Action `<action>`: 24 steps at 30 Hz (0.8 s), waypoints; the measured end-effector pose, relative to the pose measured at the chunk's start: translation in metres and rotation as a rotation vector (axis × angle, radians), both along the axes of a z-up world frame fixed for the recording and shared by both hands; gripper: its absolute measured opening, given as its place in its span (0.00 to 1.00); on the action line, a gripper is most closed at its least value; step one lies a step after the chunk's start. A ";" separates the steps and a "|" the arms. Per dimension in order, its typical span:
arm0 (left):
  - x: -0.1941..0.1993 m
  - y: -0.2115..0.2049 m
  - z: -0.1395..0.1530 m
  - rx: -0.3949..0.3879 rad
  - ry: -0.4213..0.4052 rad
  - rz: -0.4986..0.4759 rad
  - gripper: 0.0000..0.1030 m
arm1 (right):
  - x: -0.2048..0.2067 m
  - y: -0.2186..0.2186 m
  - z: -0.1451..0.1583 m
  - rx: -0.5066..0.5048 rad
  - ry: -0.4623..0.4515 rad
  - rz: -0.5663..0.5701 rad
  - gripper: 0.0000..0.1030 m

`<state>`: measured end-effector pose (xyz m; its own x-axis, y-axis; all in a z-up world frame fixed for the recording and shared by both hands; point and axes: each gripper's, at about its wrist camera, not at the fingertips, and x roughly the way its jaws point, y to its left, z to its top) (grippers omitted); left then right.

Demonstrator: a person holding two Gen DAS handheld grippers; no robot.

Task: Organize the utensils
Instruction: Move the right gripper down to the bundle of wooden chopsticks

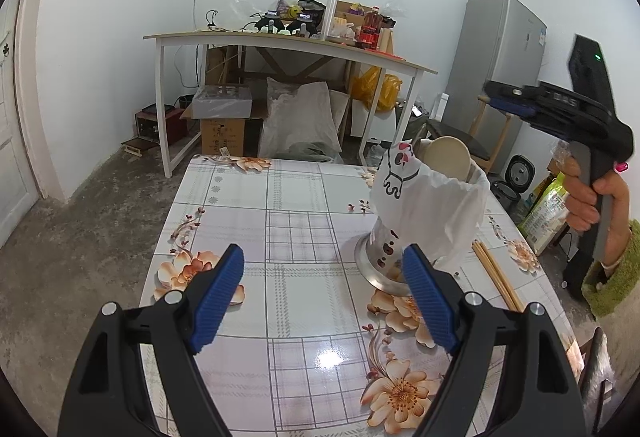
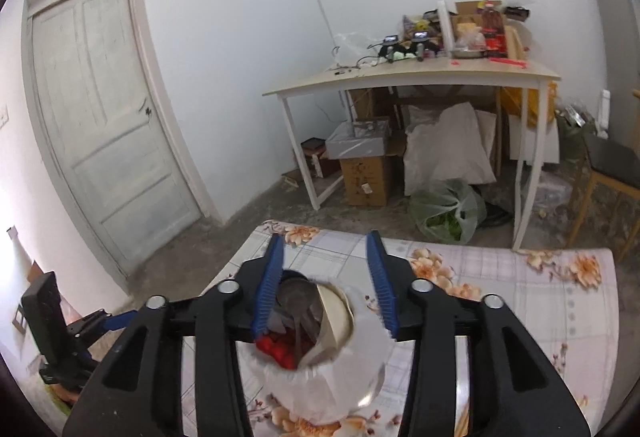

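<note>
The left gripper (image 1: 324,279) hangs low over the flowery table (image 1: 256,197), its blue fingers (image 1: 218,297) spread wide with nothing between them. Just past it stands a metal cup (image 1: 380,261) with a white bag (image 1: 432,209) pulled over it. A few chopsticks (image 1: 496,277) lie on the table beside the cup. The right gripper (image 2: 326,281) sits above the cup's mouth, fingers apart and holding nothing. Inside, a grey spoon (image 2: 298,305) and a pale ladle (image 2: 338,317) lean together. Farther back is a messy desk (image 1: 280,39).

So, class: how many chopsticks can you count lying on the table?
2, as far as shows: the chopsticks lie side by side on the table, just right of the holder. Others may be hidden behind it.
</note>
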<state>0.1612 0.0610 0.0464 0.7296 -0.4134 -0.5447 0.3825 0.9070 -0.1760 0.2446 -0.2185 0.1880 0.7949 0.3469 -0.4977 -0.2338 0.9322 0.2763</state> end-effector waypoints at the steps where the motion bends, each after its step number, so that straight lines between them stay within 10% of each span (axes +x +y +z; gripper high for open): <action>1: -0.001 0.000 0.000 -0.001 0.001 -0.004 0.78 | -0.007 -0.003 0.001 0.004 -0.002 -0.011 0.52; 24: -0.019 -0.060 -0.049 0.108 0.150 -0.192 0.86 | -0.170 -0.092 -0.133 0.114 0.358 -0.493 0.56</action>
